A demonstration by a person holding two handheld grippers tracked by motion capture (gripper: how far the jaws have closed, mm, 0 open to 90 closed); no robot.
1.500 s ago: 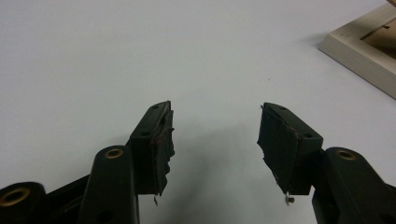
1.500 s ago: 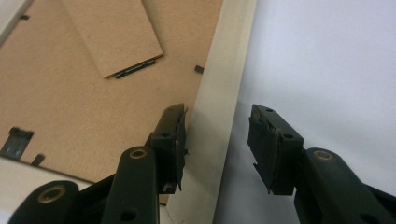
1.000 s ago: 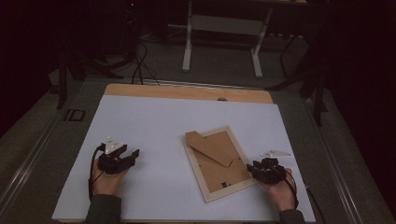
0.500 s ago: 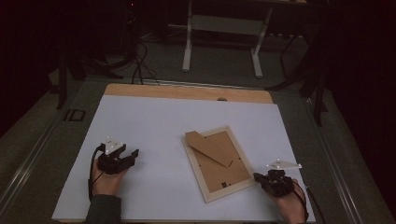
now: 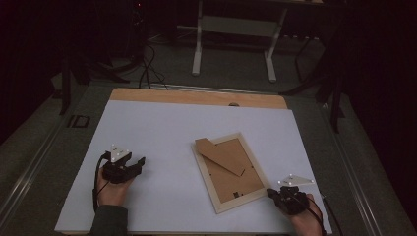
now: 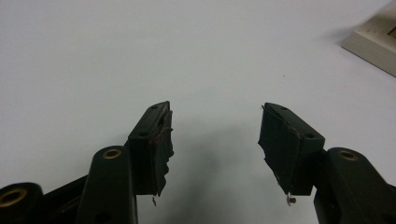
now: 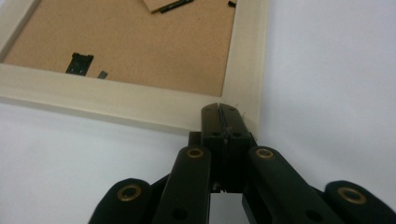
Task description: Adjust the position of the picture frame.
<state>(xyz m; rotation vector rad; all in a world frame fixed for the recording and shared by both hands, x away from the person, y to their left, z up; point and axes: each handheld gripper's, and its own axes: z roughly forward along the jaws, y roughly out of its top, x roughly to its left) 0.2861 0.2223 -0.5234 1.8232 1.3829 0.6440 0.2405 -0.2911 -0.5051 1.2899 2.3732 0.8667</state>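
Observation:
A pale wooden picture frame (image 5: 205,174) lies face down on the white table top (image 5: 162,132), its brown backing board (image 5: 235,181) up and a brown stand flap (image 5: 221,156) folded across it. My right gripper (image 5: 272,193) is shut, its tips at the frame's near right corner (image 7: 243,112); nothing sits between its jaws (image 7: 221,108). In the right gripper view a small black clip (image 7: 79,63) shows on the backing. My left gripper (image 5: 140,163) rests on the table well left of the frame, open and empty (image 6: 215,135). A corner of the frame (image 6: 373,39) appears far right in its view.
The white sheet covers a wooden table whose bare far edge (image 5: 196,97) shows. Beyond it stand a white desk frame (image 5: 233,39) and cables (image 5: 145,59) on a dark floor. A cable trails from each gripper.
My right gripper has pulled back toward the near edge of the table and a little right, settling at the frame's near right corner. The left gripper and the frame have stayed put.

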